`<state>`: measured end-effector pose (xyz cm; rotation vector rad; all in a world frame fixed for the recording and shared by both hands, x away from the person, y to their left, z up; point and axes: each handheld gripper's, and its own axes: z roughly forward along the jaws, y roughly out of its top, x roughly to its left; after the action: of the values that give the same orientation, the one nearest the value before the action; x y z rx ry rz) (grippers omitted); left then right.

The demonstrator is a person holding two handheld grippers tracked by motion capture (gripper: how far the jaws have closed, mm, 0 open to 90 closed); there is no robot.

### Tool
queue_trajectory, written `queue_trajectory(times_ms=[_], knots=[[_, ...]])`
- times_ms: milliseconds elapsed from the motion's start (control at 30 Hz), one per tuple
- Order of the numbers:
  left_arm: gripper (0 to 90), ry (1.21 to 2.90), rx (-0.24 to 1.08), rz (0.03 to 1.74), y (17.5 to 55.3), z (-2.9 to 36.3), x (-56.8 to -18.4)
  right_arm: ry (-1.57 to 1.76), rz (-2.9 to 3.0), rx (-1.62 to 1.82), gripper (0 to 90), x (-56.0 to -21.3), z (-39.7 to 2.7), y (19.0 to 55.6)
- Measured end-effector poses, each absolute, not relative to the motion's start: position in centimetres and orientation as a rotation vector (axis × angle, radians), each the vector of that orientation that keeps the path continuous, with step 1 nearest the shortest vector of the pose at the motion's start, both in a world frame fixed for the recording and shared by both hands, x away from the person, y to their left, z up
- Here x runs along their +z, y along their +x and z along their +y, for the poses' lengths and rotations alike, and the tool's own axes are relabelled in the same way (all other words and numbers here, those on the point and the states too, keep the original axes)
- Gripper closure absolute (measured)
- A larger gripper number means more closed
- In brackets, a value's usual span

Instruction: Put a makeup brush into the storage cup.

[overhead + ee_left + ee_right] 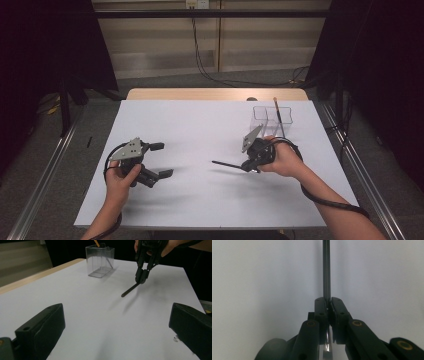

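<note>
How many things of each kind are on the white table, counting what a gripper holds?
Clear holder: 1, with two compartments, at the far right of the table.
Stick standing in the holder: 1, with a tan upper end.
Dark stick: 1, clamped in the shut right gripper, clear of the table.
Total: 3

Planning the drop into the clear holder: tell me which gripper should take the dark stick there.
Right. The right gripper is already shut on the dark stick and sits nearest the clear holder. The left gripper is open with nothing between its jaws, far across the table.
</note>
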<state>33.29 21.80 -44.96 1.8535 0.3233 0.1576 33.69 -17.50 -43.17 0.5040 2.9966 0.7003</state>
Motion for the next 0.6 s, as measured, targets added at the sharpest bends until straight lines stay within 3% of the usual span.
queue_trajectory(times_ms=[600], knots=[[0.2, 1.899, 0.067, 0.271, 33.5, 18.9, -44.8, 0.416, 3.027, 0.731, 84.1, -42.9, -15.8, 33.2]])
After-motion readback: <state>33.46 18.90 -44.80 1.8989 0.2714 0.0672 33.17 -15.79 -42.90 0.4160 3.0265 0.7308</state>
